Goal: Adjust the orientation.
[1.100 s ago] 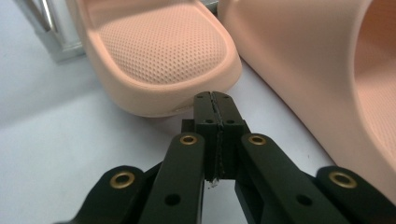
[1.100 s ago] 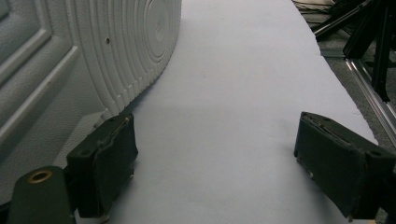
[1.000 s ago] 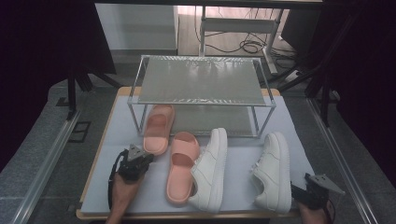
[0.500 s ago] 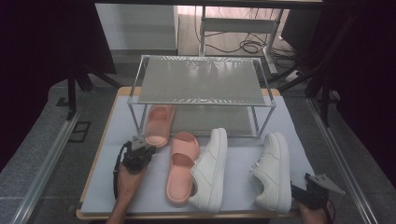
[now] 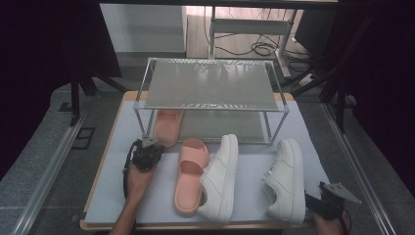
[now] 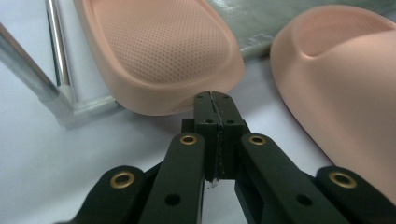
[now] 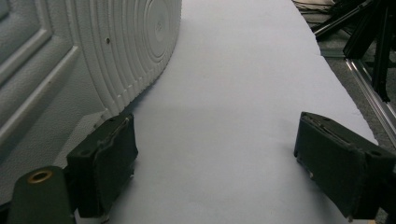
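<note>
White-covered worktop with metal shoe rack | left tool jaws pressed together, empty, at heel of pink slipper on lower shelf | right tool wide, idle beside white sneaker | we judge: nudging slipper in; next, push straight.

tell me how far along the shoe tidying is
Early on. One pink slipper lies partly under the rack, its heel sticking out on the lower shelf's left side. In hand: the left gripper, jaws shut, sits at that heel, seemingly nudging it in. Left: the other slipper and both white sneakers lie on the table in front. The right gripper is open beside the right sneaker.
</note>
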{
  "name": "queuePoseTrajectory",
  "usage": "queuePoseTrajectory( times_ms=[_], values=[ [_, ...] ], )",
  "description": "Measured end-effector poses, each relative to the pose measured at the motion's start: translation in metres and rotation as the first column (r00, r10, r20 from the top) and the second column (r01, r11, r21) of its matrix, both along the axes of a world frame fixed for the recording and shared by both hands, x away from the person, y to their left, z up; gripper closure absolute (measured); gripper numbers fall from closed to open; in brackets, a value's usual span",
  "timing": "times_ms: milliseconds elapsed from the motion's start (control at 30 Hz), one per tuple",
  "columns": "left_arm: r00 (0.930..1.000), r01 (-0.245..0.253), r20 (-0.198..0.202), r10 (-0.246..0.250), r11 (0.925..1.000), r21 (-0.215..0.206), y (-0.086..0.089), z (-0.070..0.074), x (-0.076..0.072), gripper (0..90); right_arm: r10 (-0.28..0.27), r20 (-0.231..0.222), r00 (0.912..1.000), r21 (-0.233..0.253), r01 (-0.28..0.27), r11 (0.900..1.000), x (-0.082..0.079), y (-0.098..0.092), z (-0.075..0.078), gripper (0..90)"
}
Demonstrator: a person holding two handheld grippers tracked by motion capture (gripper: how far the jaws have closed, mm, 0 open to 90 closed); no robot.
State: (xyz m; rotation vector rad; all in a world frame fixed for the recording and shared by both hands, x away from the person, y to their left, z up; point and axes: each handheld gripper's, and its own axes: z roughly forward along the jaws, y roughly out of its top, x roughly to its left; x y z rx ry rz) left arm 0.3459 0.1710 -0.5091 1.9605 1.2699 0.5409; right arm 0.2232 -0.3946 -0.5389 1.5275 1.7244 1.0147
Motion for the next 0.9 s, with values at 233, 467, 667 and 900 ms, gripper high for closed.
queuePoseTrajectory(
  times_ms=[233, 467, 667, 900],
  values=[
    [0.9997, -0.023, -0.003, 0.023, 0.9997, 0.001, -0.003, -0.001, 0.014, 89.7, 0.000, 0.000, 1.0000, 0.000, 0.000, 1.000, 0.000, 0.000, 0.000, 13.1],
    [0.9993, -0.035, -0.009, 0.035, 0.9993, 0.010, -0.004, -0.002, 0.022, 89.7, 0.000, 0.000, 1.0000, 0.000, 0.000, 1.000, 0.000, 0.000, 0.000, 13.1],
    [0.9992, -0.035, -0.016, 0.036, 0.9987, 0.036, -0.008, -0.005, 0.034, 89.7, 0.000, 0.000, 1.0000, 0.000, 0.000, 1.000, 0.000, 0.000, 0.000, 13.1],
    [0.9985, -0.053, -0.013, 0.054, 0.9977, 0.043, -0.010, -0.006, 0.040, 89.6, 0.001, 0.000, 1.0000, 0.000, -0.001, 1.000, 0.000, 0.000, 0.000, 13.1]
  ],
)
